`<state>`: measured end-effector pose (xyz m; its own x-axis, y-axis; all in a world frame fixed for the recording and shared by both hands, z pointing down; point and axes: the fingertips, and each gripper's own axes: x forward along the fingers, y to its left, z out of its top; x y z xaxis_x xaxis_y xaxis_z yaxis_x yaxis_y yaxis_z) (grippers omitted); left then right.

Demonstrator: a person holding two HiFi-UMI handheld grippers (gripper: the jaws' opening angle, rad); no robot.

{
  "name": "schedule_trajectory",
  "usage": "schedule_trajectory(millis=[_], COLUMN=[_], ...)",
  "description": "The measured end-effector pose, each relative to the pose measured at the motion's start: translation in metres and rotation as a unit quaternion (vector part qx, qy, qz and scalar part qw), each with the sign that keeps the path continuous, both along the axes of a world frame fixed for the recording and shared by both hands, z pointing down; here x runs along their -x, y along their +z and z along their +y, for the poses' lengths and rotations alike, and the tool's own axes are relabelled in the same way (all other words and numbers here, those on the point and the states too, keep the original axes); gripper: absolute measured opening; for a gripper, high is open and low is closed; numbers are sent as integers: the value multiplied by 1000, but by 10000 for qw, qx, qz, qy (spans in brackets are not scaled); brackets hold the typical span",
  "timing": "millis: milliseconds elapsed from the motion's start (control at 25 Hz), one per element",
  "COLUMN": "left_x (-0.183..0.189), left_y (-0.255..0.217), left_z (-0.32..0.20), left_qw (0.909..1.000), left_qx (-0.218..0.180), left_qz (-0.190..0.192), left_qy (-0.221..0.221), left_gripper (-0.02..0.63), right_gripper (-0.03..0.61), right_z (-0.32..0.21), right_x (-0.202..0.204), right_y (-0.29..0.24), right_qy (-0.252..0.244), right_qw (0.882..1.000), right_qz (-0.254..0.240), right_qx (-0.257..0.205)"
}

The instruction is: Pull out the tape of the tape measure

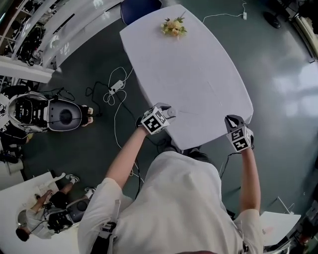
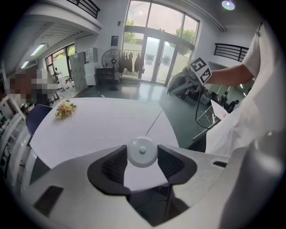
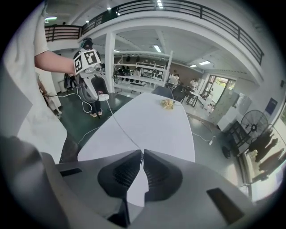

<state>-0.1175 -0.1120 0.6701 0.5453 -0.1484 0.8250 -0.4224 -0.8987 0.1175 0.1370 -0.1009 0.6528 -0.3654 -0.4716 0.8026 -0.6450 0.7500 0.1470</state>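
A round white tape measure sits clamped between the pads of my left gripper, held over the near left edge of the white table. Its thin tape runs out, drawn taut, across the table's near corner to my right gripper, which is shut on the tape's end. In the right gripper view the tape leads back to the tape measure in the left gripper. From the head view, the left gripper and the right gripper stand wide apart at the table's near edge.
A small bunch of yellow flowers lies at the table's far end, with a blue chair behind it. Cables trail over the floor to the left, near a white machine. Another person crouches at lower left.
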Motion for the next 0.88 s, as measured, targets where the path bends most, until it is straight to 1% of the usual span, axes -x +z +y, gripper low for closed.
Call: schedule_trajectory(millis=[80, 280, 600, 880], left_x=[3, 7, 18, 23], left_y=[17, 63, 129, 173], left_z=[1, -2, -16, -32], left_qw=[9998, 9986, 9946, 9912], left_qx=[135, 297, 433, 579], left_qz=[-130, -407, -880, -1103], left_qy=[7, 136, 351, 458], left_gripper=[218, 218, 218, 218], right_gripper=[43, 43, 43, 43], right_z=[2, 9, 16, 8], right_x=[2, 10, 24, 36], right_y=[15, 59, 114, 159], right_qy=[138, 530, 819, 978], right_qw=[9998, 9966, 9893, 9813], right_qz=[-77, -188, -70, 0], right_qx=[144, 608, 1203, 1657])
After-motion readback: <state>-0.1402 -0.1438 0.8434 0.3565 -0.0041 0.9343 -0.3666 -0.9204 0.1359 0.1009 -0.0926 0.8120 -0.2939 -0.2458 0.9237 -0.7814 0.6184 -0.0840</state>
